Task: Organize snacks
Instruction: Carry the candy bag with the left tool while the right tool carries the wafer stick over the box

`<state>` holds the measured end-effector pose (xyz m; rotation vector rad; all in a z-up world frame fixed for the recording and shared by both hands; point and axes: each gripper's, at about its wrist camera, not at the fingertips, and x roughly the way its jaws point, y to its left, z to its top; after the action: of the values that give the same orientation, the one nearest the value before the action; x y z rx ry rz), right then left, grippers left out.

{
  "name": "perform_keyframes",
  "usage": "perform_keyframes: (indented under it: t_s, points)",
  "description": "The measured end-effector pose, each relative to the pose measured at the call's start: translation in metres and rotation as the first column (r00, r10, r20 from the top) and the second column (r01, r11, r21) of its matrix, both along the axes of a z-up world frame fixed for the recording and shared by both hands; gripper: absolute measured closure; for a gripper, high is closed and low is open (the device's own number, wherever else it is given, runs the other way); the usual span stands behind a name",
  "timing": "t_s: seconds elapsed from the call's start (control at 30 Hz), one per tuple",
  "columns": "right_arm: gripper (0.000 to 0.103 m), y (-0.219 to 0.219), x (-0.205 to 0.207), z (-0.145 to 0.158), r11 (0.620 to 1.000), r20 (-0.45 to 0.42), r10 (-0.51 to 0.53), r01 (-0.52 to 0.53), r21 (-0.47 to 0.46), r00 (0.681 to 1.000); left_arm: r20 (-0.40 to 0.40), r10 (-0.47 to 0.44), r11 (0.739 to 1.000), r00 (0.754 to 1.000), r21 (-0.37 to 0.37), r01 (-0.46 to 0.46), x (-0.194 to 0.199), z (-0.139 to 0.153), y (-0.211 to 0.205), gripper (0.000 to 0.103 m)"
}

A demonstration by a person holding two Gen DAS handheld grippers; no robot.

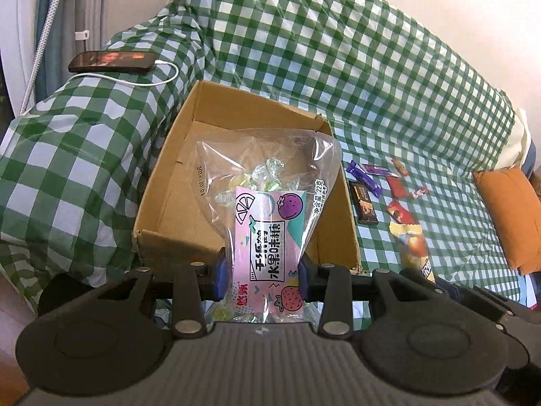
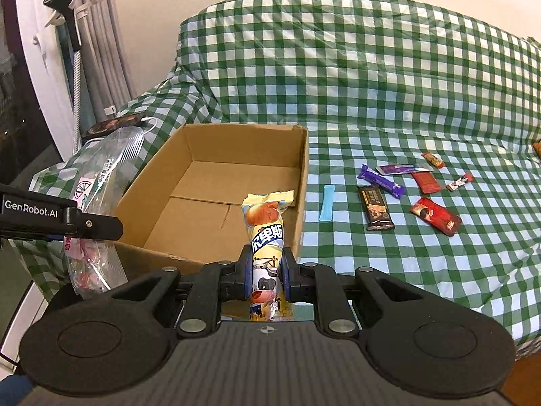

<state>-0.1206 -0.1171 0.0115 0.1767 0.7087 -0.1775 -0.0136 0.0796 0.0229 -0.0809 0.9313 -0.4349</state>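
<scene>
Left gripper (image 1: 262, 277) clamping fruit candy bag (image 1: 267, 216), right gripper (image 2: 267, 275) pinching yellow snack pack (image 2: 267, 233), cardboard box (image 2: 301, 176) at twelve o'clock beyond both

Between the pads of our left claw (image 1: 260, 270) we read large Chinese characters "水果味糖" on the pink label of the clear candy bag (image 1: 267, 203), with the red logo "悠氏" near its lower corner, a date stamp "2025 10 01" on the clear film, and "22克" along its edge. Our right claw (image 2: 267, 277) pinches a yellow snack packet (image 2: 265, 237) printed with blue characters that we cannot read with certainty. Left of that claw, the black arm (image 2: 50, 220) of the other one carries "GenRobot.AI" in white.
</scene>
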Motion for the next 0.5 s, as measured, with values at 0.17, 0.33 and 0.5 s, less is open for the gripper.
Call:
perform_keyframes:
  t_s: [0.17, 0.33, 0.5]
  points:
    - [0.085, 0.0074, 0.0019, 0.0013, 1.000, -0.009, 0.016, -0.016, -0.022, 1.000, 0.000, 0.009, 1.000, 1.000, -0.011, -0.009, -0.0012, -0.0006, 0.0047, 0.060]
    - [0.085, 0.0079, 0.0024, 0.0013, 0.999, -0.013, 0.017, -0.017, -0.027, 1.000, 0.003, 0.008, 1.000, 1.000, -0.018, -0.008, -0.0015, -0.0017, 0.0053, 0.060]
    - [0.085, 0.0081, 0.0032, 0.0008, 0.999, -0.013, 0.016, -0.017, -0.027, 1.000, 0.004, 0.010, 1.000, 1.000, -0.017, -0.010, -0.0025, -0.0022, 0.0039, 0.060]
